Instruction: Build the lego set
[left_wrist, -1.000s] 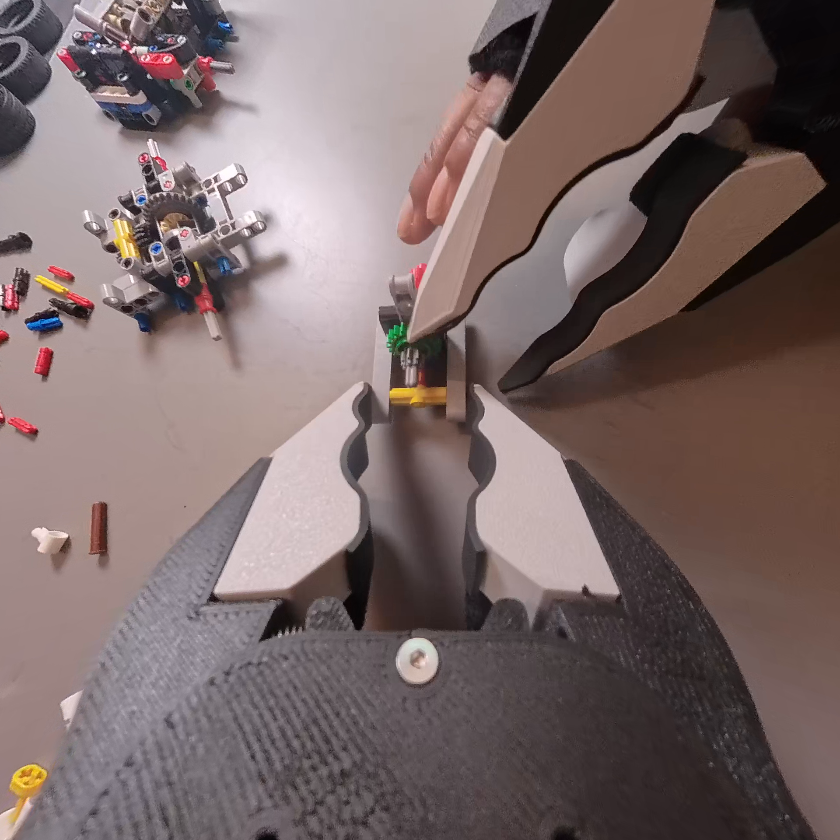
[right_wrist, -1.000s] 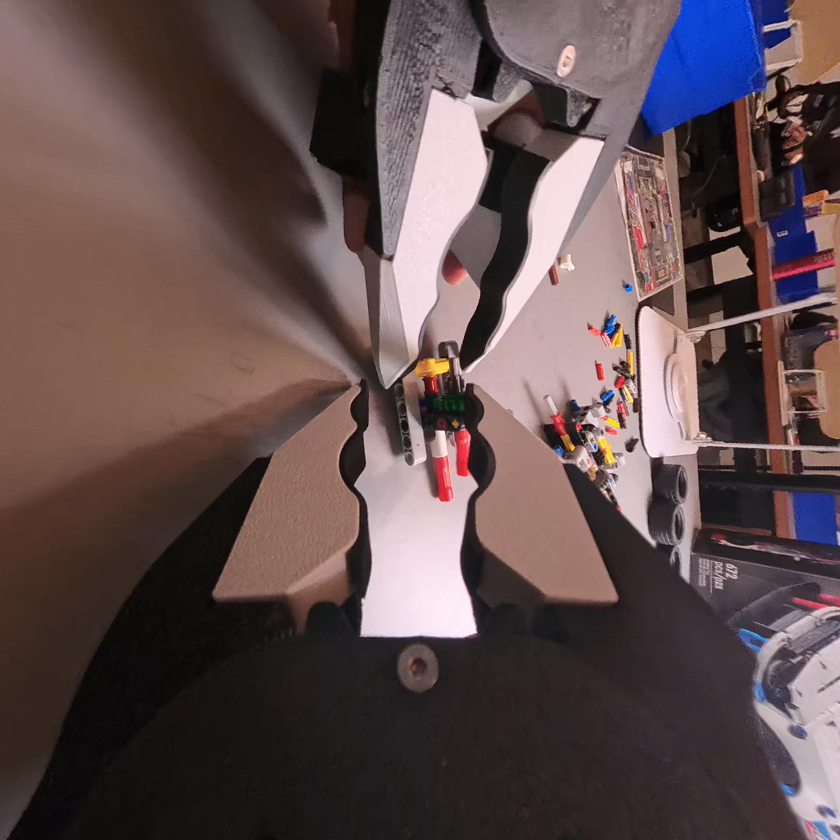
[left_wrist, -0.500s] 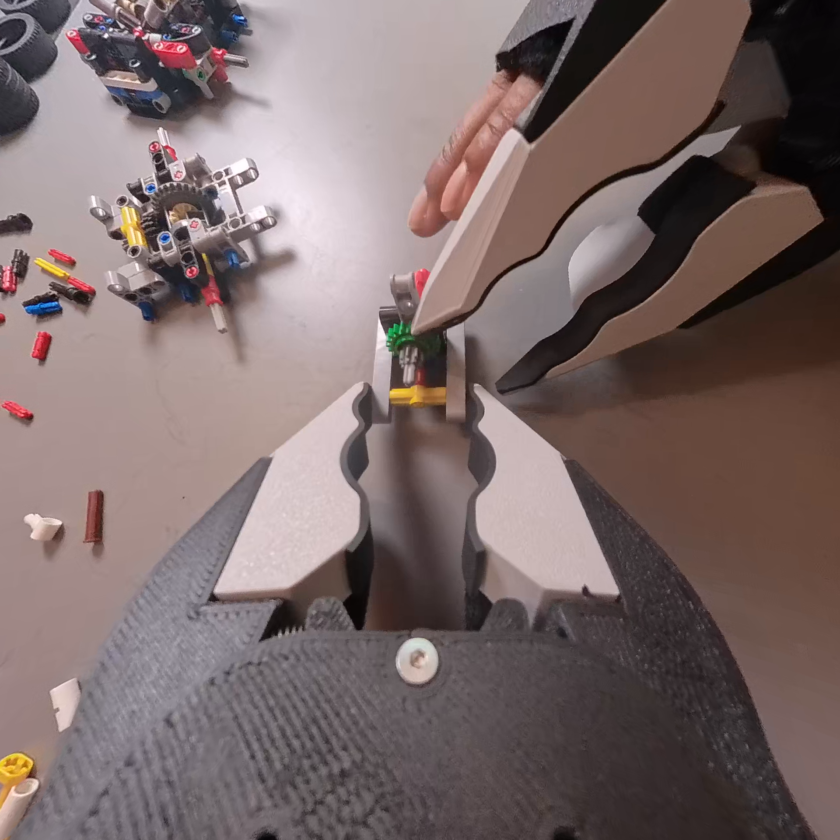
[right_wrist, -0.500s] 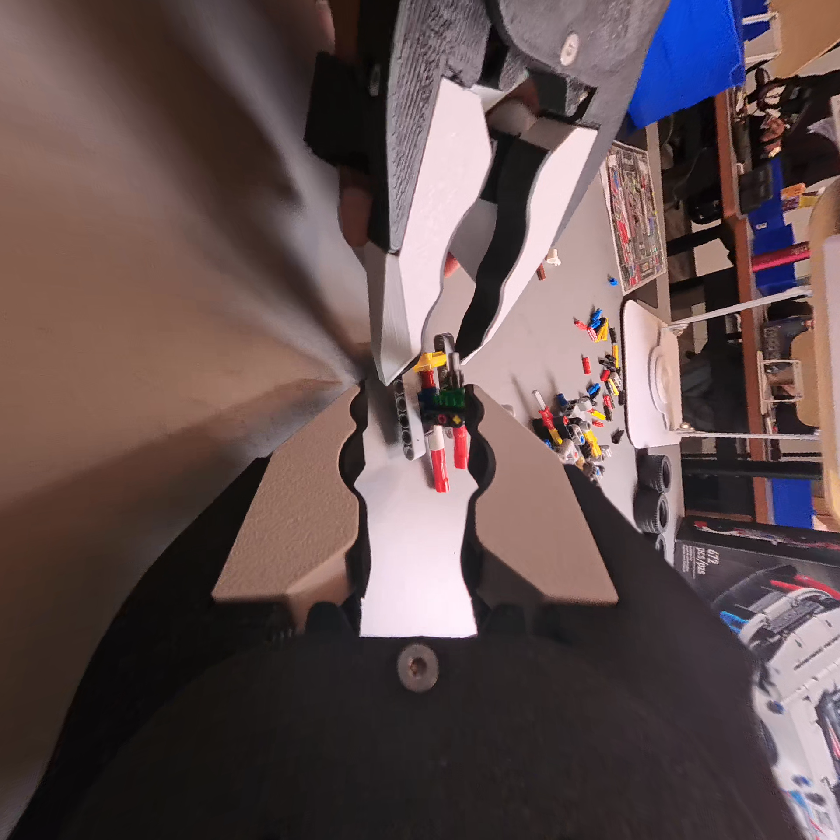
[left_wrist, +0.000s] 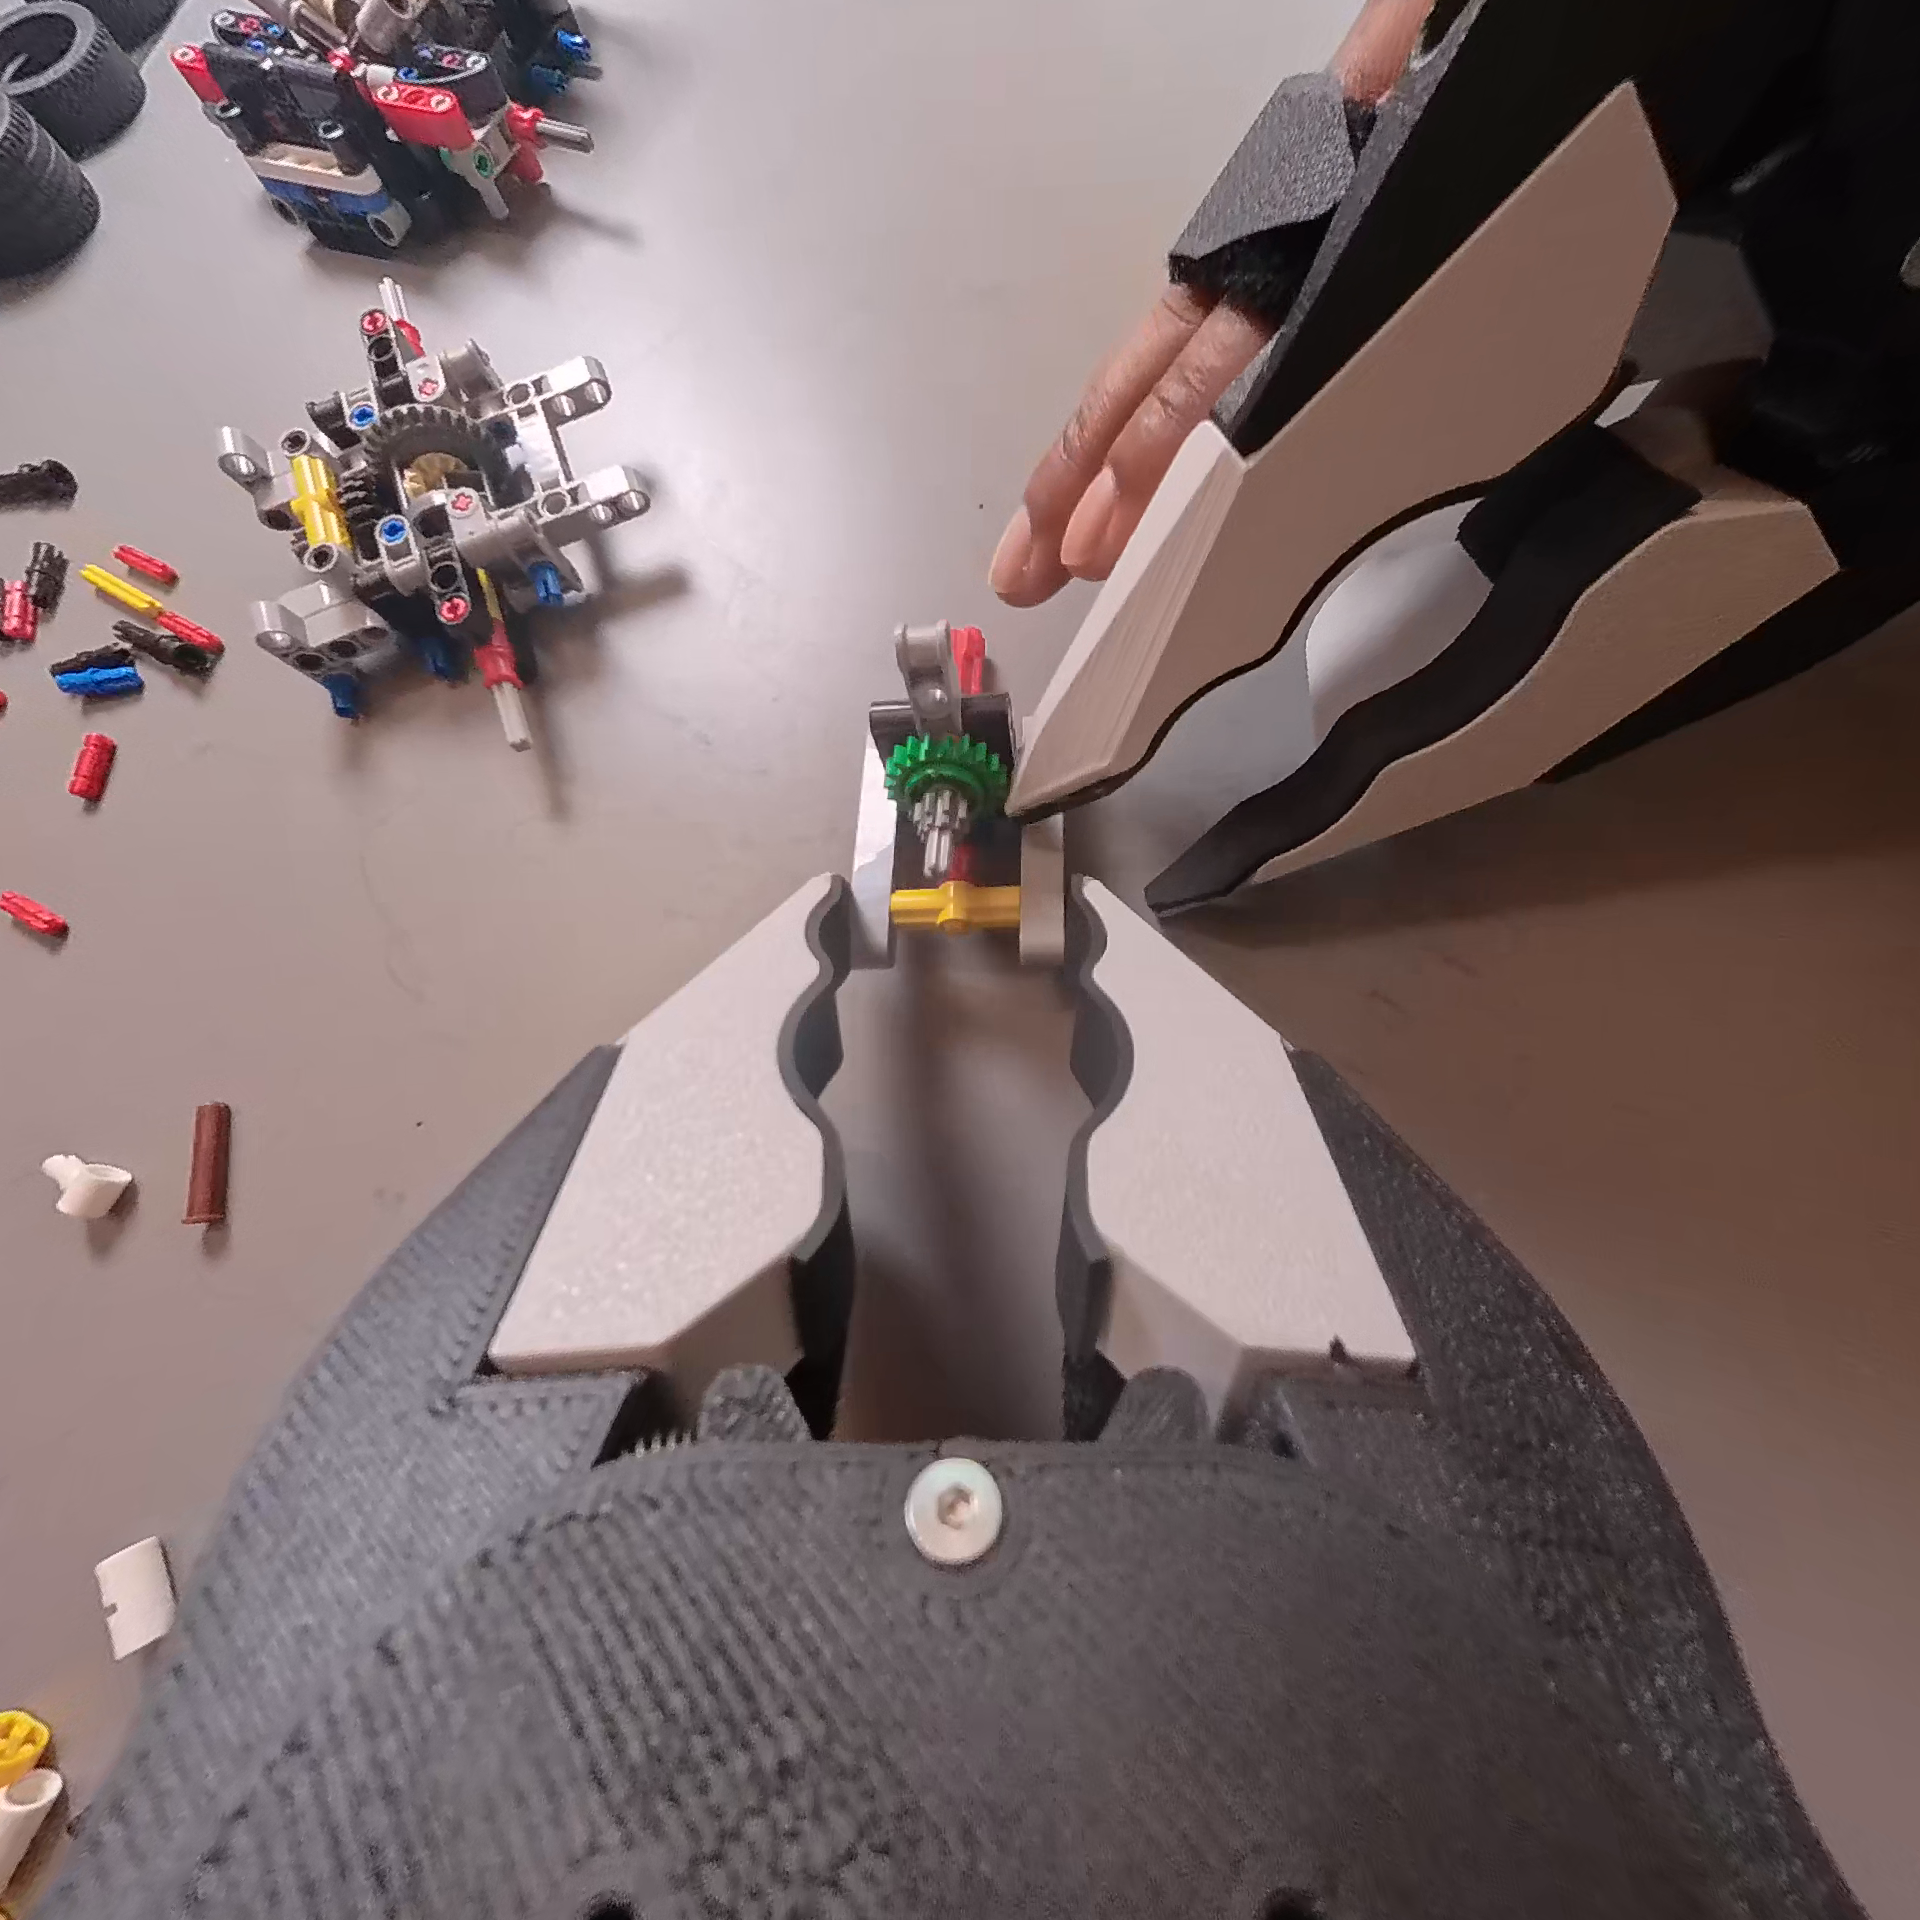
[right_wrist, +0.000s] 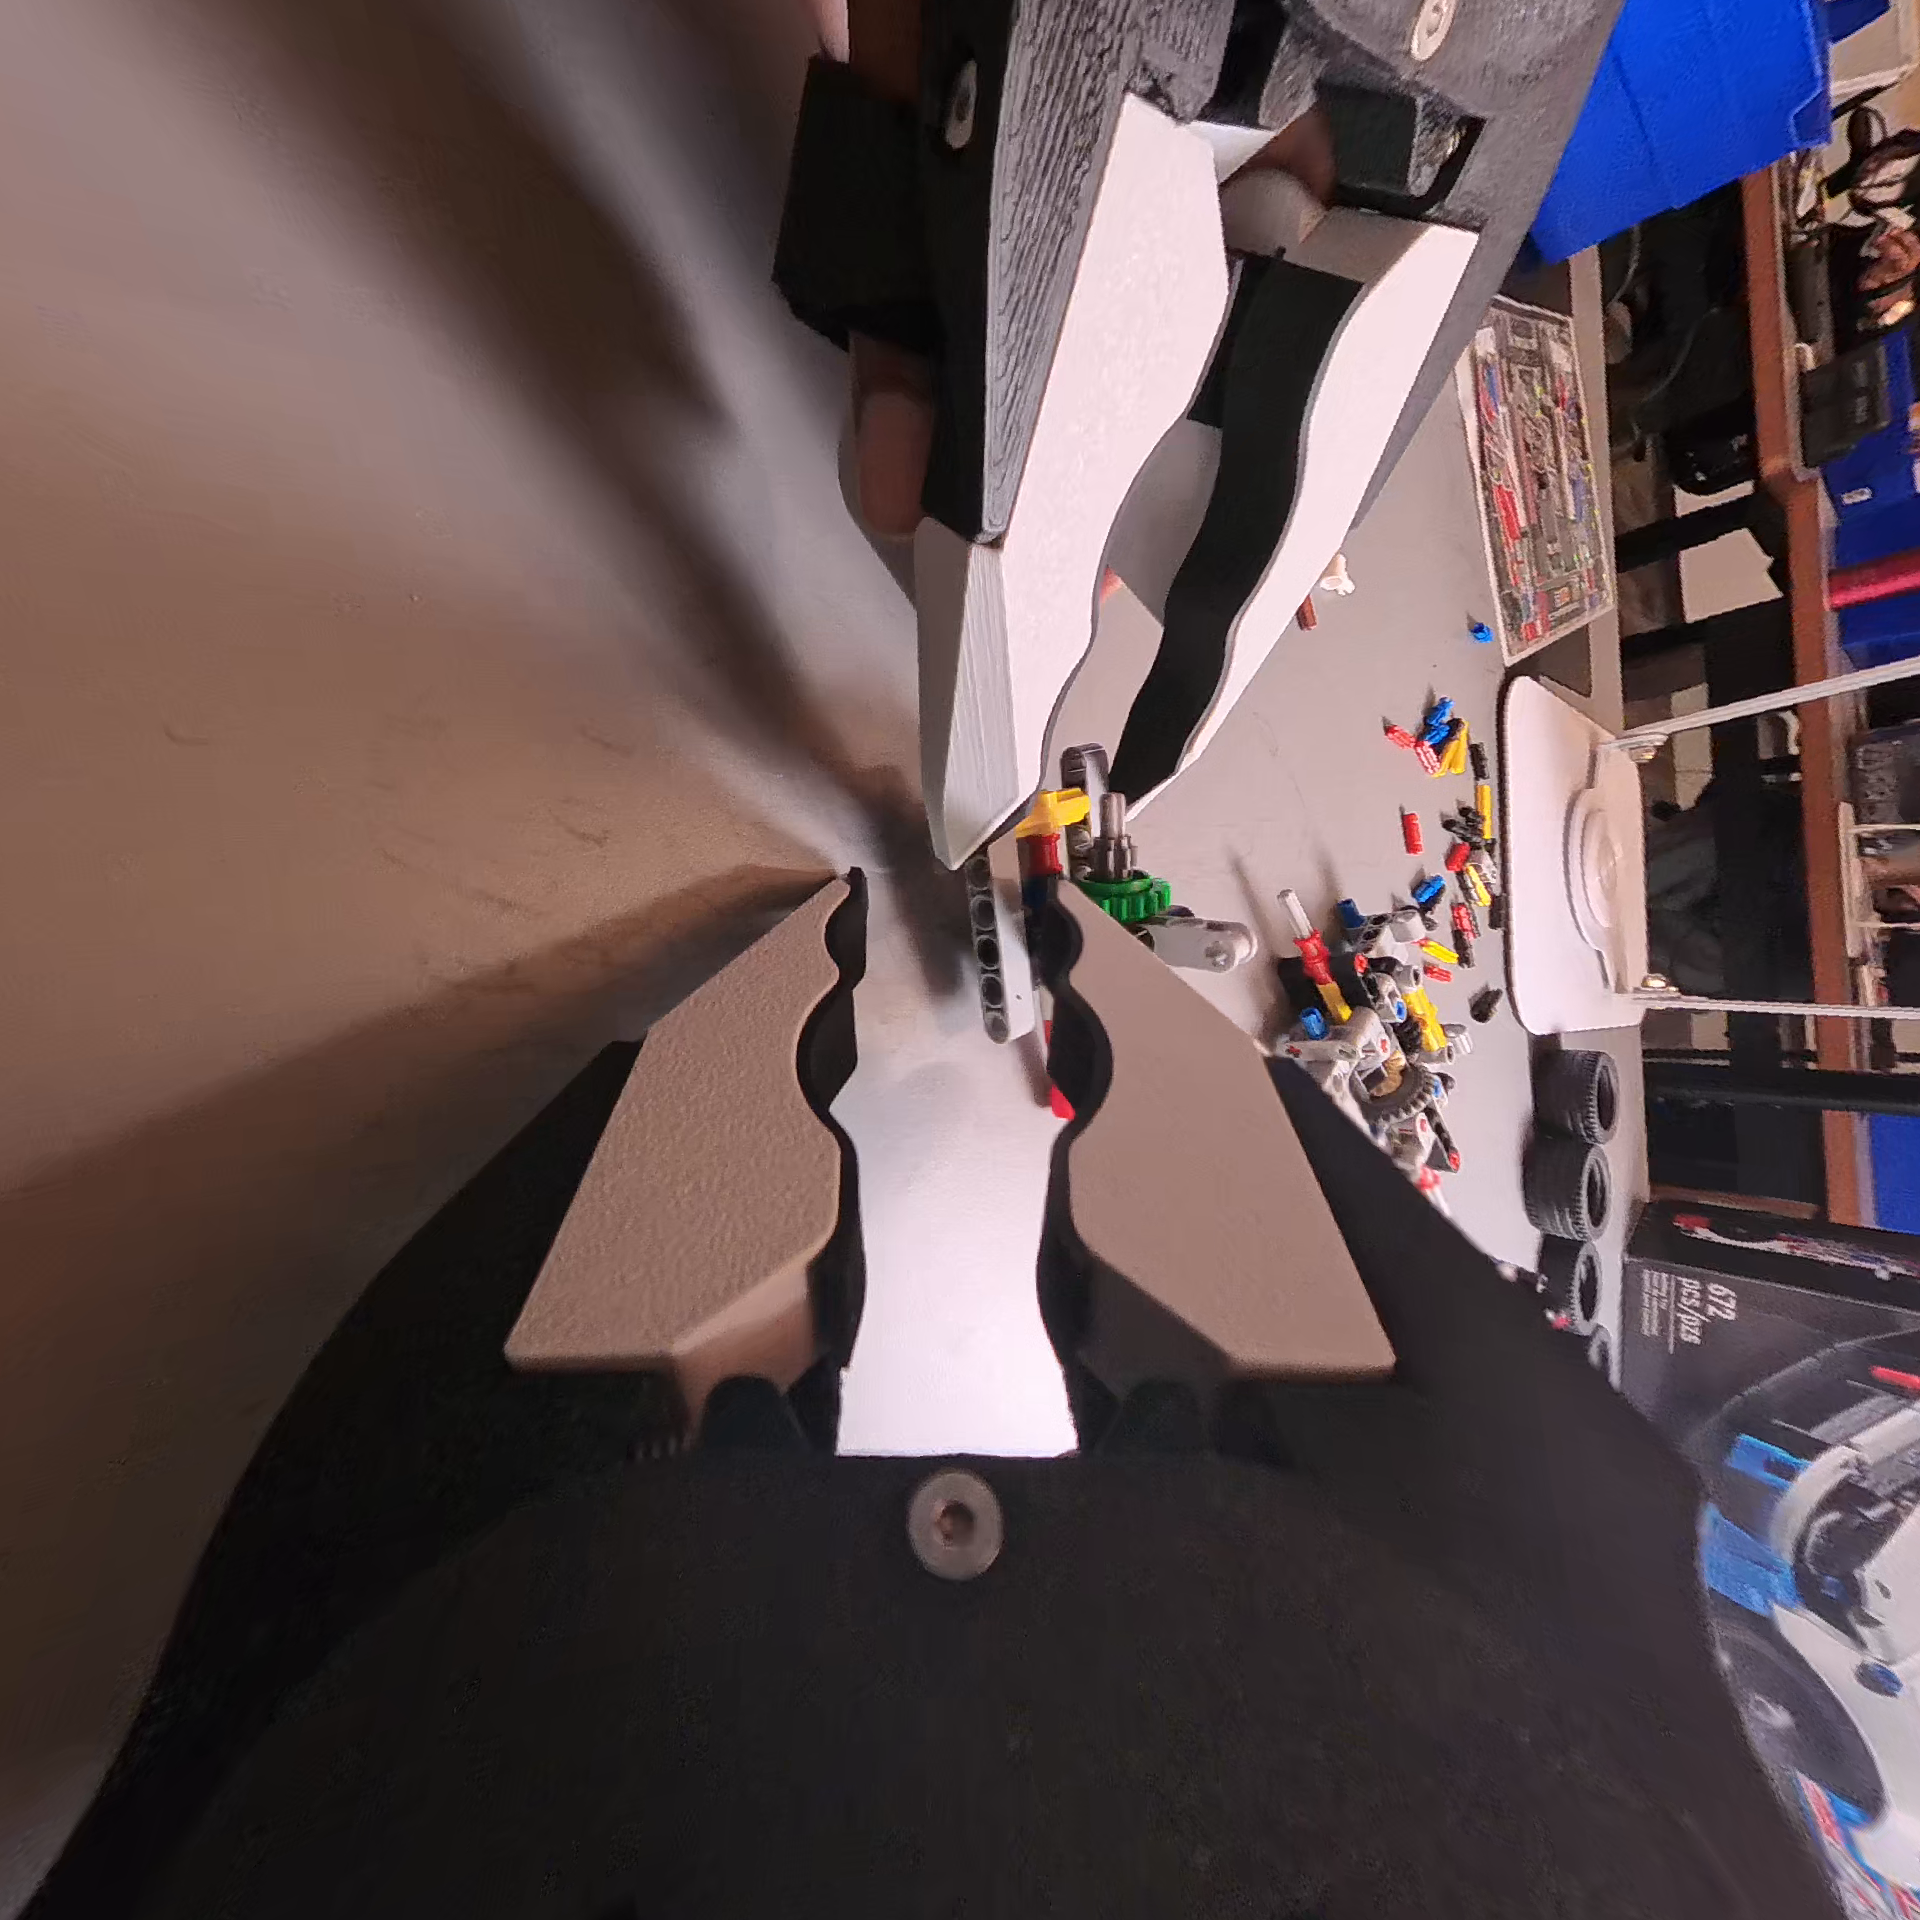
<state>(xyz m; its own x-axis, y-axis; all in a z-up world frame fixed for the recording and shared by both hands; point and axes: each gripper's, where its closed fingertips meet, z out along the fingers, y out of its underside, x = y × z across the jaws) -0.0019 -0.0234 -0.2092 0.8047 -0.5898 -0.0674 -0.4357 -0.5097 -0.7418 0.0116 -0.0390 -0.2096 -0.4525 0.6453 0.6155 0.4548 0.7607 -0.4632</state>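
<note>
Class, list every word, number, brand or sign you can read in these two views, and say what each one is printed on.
Black box, lower right of the right wrist view: white print on its side, not copied out here.
Printed sheet on the far table: coloured pictures, any text too small to read.
Left wrist view: no writing can be made out on the brick assemblies or the tabletop.

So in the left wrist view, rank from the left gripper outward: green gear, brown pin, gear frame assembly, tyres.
1. Green gear, just ahead of the fingertips.
2. Brown pin, left.
3. Gear frame assembly, ahead-left.
4. Tyres, far top-left corner.
</note>
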